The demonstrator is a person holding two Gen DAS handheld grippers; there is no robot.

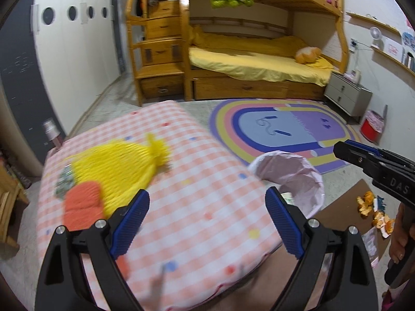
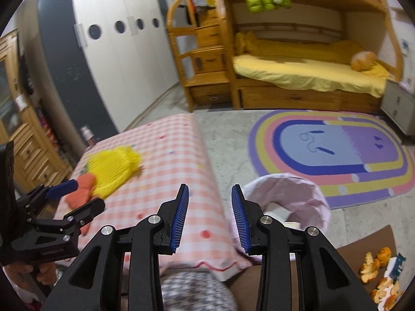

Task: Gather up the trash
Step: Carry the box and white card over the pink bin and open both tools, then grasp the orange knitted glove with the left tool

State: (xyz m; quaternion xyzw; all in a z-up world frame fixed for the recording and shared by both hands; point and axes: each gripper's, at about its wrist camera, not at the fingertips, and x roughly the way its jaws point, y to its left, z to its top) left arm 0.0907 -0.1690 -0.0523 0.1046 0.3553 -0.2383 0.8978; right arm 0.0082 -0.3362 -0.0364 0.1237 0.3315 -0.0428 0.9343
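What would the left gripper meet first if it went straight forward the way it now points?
Most likely the pink checked cushion: it fills the gap between the open, empty jaws of the left gripper. Depth is unclear, so the yellow foam net may lie just beside that line.

Even indoor light, no glare; motion blur on checked cloth (image 1: 197,181); fisheye bends edges, corners black.

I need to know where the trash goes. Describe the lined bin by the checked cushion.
The bin is a small round container lined with a thin, crinkled, pale pink plastic bag folded over its rim. It stands upright and open on the floor, against the checked cushion's edge and in front of the rainbow rug. Something pale lies inside; it is unclear what.
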